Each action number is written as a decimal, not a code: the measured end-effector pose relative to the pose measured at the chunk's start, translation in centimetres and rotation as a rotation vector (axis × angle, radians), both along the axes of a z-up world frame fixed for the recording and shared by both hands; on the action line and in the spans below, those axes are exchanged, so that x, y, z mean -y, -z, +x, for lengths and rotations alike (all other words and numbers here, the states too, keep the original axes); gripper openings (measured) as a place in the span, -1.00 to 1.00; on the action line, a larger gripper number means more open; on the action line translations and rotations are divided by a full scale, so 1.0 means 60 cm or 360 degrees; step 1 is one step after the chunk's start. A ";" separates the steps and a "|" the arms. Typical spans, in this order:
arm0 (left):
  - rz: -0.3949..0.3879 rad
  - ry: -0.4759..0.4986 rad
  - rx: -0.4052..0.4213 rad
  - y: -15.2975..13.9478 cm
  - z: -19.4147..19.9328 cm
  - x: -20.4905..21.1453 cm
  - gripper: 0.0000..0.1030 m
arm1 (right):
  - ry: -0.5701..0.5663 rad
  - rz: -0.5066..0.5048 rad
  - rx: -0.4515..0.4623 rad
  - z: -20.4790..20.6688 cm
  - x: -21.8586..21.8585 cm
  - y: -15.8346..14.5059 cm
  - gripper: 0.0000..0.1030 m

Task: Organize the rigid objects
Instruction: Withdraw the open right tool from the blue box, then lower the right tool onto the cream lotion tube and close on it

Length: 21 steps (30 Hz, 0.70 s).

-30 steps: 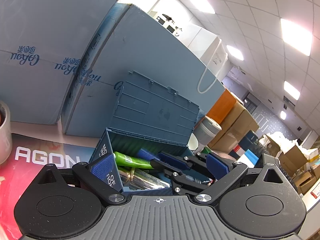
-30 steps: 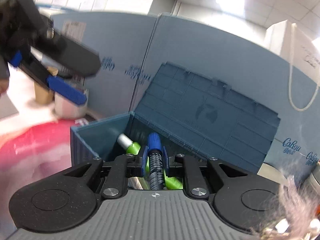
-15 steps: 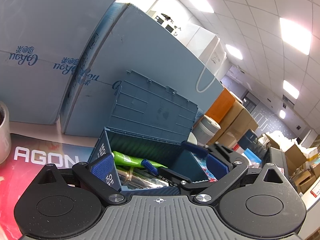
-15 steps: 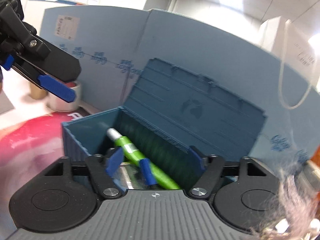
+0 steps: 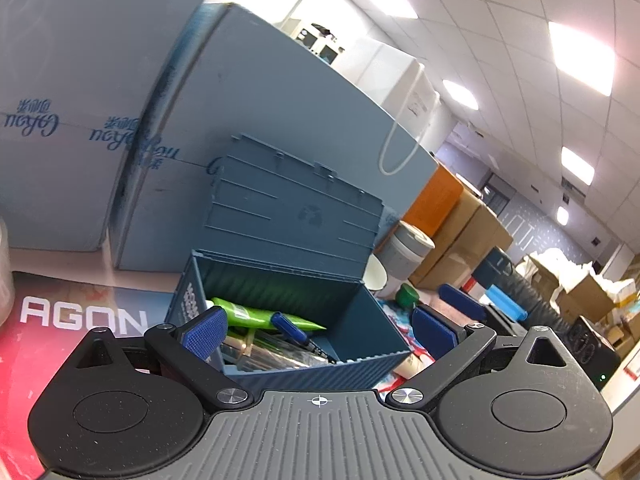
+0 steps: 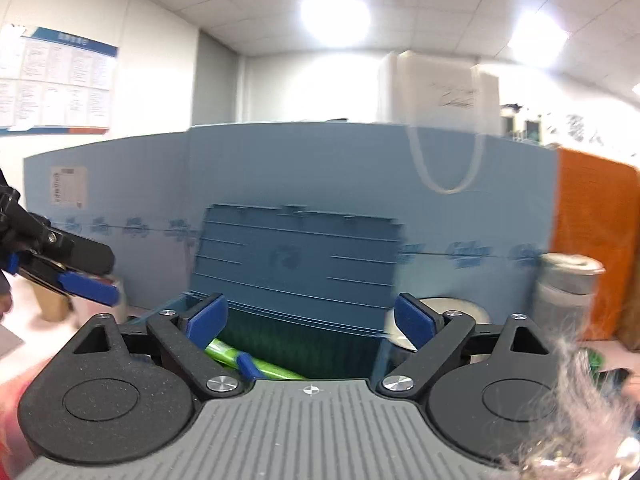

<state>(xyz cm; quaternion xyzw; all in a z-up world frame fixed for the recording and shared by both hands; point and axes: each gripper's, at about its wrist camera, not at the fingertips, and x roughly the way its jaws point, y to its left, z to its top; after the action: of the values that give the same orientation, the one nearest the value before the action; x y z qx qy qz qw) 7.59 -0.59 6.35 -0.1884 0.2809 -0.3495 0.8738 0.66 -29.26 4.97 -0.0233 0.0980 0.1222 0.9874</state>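
A blue plastic toolbox (image 5: pixel 360 344) stands open on the table, lid (image 5: pixel 292 216) upright behind it. Inside lie a green tube (image 5: pixel 260 314), a blue-handled screwdriver (image 5: pixel 294 330) and shiny metal pieces (image 5: pixel 272 352). My left gripper (image 5: pixel 318 330) is open and empty, just in front of the box. My right gripper (image 6: pixel 310 318) is open and empty above the box's near edge; the box lid (image 6: pixel 296 260), green tube (image 6: pixel 256 360) and blue handle (image 6: pixel 248 364) show below it. The right gripper's blue pad also shows in the left wrist view (image 5: pixel 460 300).
A red AGON mat (image 5: pixel 80 320) covers the table. Blue foam boards (image 5: pixel 260 120) stand behind the box. A grey lidded cup (image 5: pixel 404 256), a white bowl (image 5: pixel 376 276) and a green cap (image 5: pixel 408 294) sit to the right. The left gripper's arm (image 6: pixel 60 264) shows in the right wrist view.
My right gripper opened and let the blue-handled screwdriver go into the box, then drew back to the right. My left gripper stayed open and nearly still.
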 end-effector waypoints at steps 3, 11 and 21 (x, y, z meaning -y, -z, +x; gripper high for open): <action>0.0026 0.0028 0.0024 -0.002 -0.010 0.016 0.95 | 0.0059 -0.0055 -0.0013 -0.020 0.023 0.005 0.79; 0.0121 0.0155 0.0081 0.007 -0.039 0.076 0.95 | 0.0217 -0.0171 -0.0133 -0.053 0.104 0.029 0.80; 0.0303 0.0264 0.0104 0.032 -0.059 0.136 0.95 | 0.0061 -0.0414 -0.0522 -0.022 0.180 0.080 0.24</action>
<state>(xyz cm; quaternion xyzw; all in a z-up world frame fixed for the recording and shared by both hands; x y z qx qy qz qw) 4.08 -8.78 4.41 -0.0692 0.2986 -0.3982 0.8646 -0.66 -40.06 0.18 -0.1286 0.2727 0.0919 0.9490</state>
